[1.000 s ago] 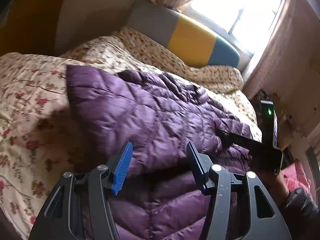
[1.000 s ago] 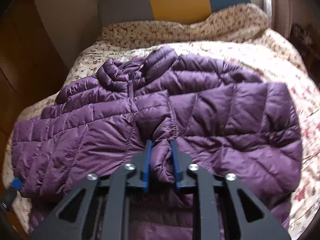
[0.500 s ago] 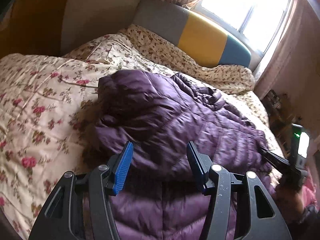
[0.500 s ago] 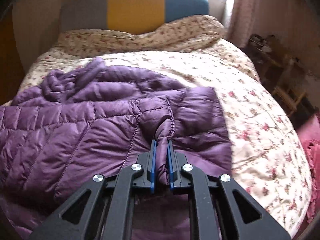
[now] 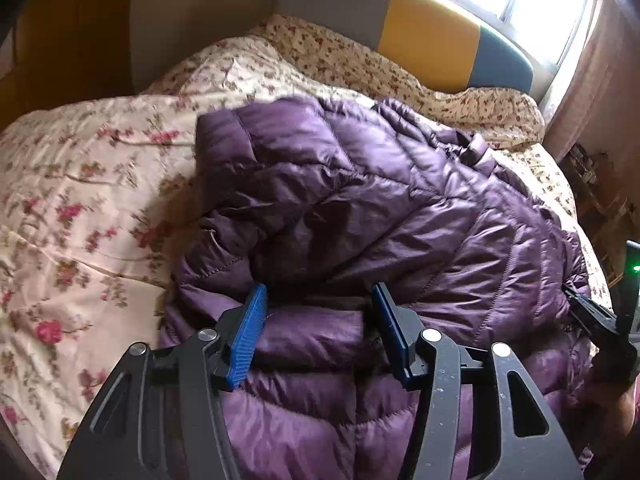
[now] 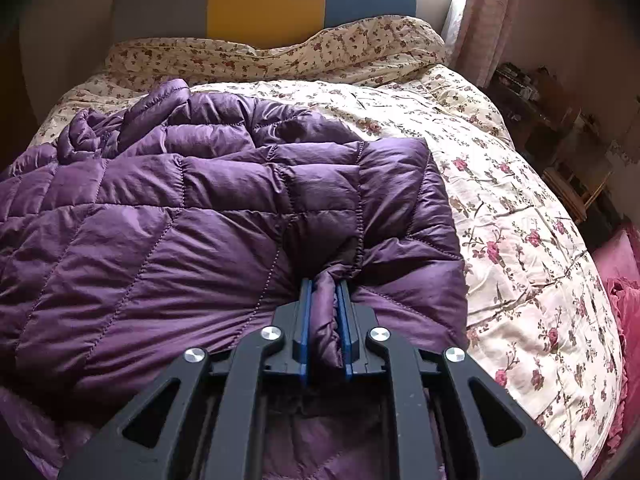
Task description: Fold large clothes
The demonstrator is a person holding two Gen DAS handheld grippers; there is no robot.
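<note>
My right tool (image 6: 325, 312) pinched the jacket (image 6: 208, 216) cuff, just loosening, to lay the sleeve inward; my left tool (image 5: 318, 320) stood apart, straddling a fold.

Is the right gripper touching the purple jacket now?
Touching. In the right wrist view, a fold of the purple jacket sits between the blue pads of the right gripper, whose jaws have just been opening slightly.
</note>
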